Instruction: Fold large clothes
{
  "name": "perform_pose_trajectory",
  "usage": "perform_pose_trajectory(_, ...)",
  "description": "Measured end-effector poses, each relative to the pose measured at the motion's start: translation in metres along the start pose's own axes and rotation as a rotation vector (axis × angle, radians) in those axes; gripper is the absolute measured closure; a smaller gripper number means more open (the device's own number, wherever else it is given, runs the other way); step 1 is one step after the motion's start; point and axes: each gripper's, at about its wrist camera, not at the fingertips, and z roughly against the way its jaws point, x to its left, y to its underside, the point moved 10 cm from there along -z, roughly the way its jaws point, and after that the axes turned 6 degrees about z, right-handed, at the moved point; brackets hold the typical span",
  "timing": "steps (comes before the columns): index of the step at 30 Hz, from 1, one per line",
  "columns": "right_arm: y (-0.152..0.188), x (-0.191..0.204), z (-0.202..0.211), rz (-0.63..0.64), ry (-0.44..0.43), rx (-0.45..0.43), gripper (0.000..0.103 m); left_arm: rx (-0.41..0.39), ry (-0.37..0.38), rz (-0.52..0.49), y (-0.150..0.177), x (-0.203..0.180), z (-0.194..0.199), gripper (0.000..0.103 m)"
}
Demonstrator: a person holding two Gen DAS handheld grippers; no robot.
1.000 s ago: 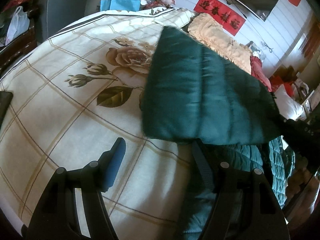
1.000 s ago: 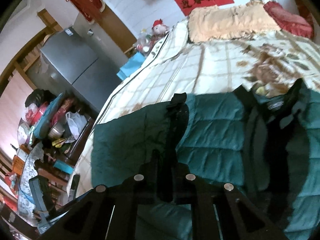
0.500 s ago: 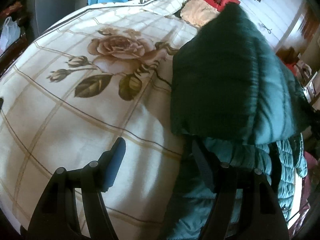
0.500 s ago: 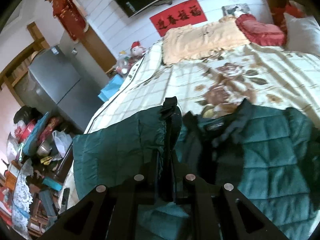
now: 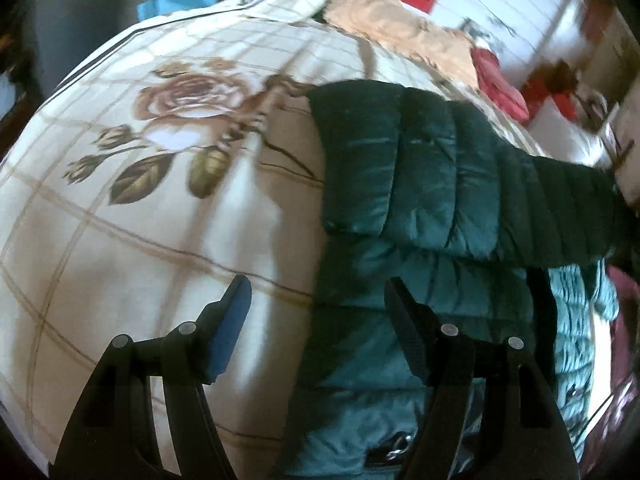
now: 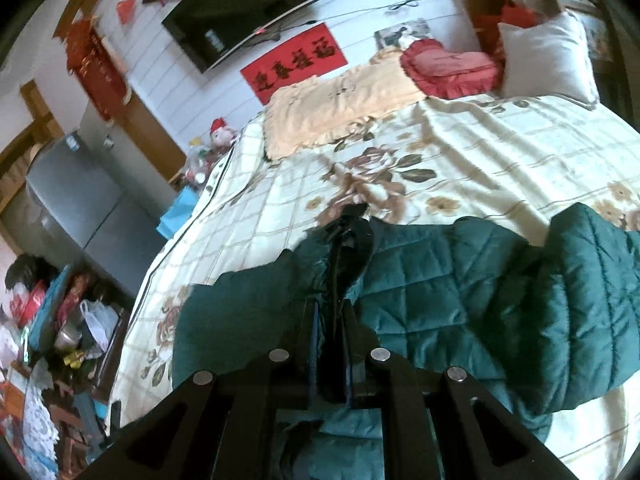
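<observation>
A dark green quilted puffer jacket (image 5: 420, 208) lies on a cream bedspread with rose print (image 5: 140, 208). One part is folded across its body. My left gripper (image 5: 316, 296) is open and empty, hovering over the jacket's left edge. My right gripper (image 6: 332, 320) is shut on a dark edge of the jacket (image 6: 460, 292) and holds it up above the bed (image 6: 460, 152).
A peach blanket (image 6: 340, 112), a red cushion (image 6: 448, 68) and a white pillow (image 6: 548, 56) lie at the bed's far end. A grey fridge (image 6: 80, 208), a blue box (image 6: 180, 212) and floor clutter (image 6: 52, 328) stand left of the bed.
My right gripper has carried the held jacket part across, towards the right, folding it over the body. The left view has shifted and the folded part has dropped lower.
</observation>
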Motion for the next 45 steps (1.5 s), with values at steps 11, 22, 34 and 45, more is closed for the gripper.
perform_pose_trajectory(11,-0.016,0.006,0.032,0.005,-0.018,-0.076,0.096,-0.041,-0.154,0.031,-0.043,0.009,-0.032,0.032)
perform_pose_trajectory(22,0.041,-0.076,-0.027,-0.166,0.117,0.075,0.097,-0.045,-0.152,0.087,-0.027,0.024,-0.038,0.03)
perform_pose_trajectory(34,0.061,-0.072,-0.045,-0.178,0.064,0.141,0.033,-0.056,-0.146,0.087,-0.024,0.023,-0.037,0.03)
perform_pose_trajectory(45,-0.001,-0.024,0.007,0.015,0.067,-0.09,0.096,-0.057,-0.174,0.086,-0.036,0.022,-0.04,0.03)
